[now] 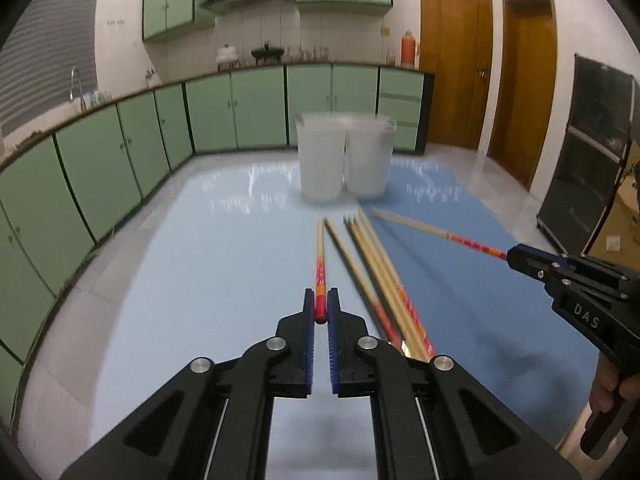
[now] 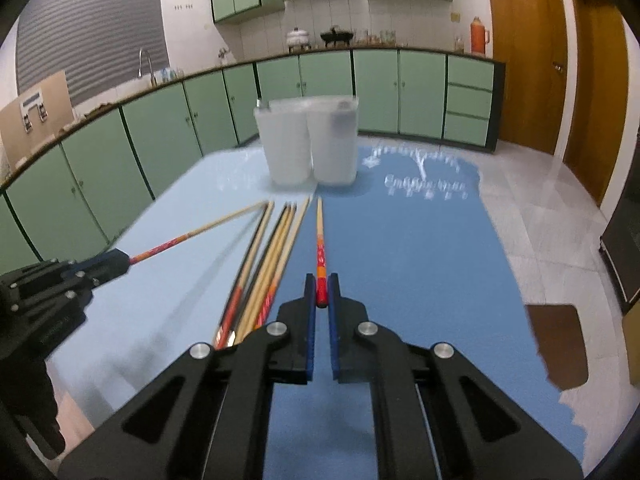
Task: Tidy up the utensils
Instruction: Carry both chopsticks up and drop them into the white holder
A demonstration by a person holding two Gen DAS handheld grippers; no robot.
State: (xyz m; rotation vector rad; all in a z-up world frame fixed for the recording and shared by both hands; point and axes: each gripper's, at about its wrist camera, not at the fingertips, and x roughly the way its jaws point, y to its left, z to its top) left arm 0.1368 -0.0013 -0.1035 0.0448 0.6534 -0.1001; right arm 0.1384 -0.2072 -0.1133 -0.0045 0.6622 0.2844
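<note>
Left wrist view: my left tongs (image 1: 321, 311) clamp one chopstick (image 1: 320, 256) at centre; right tongs (image 2: 321, 295) pinch another (image 2: 320, 236). I'd keep both level, tips toward the cups (image 1: 342, 156) at upper centre on the bench (image 1: 208, 264).

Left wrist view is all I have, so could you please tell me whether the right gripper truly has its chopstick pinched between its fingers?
Observer: Yes. In the right wrist view, the right gripper has its jaws closed on the red end of a chopstick, which points toward the two cups.
Operator: Thank you. Is there anything beyond the table on that side?
Observer: A brown patch, perhaps a mat, lies on the tiled floor off the right edge of the table.
Operator: And on the counter past the sink?
Observer: A cardboard box stands at its left end.
</note>
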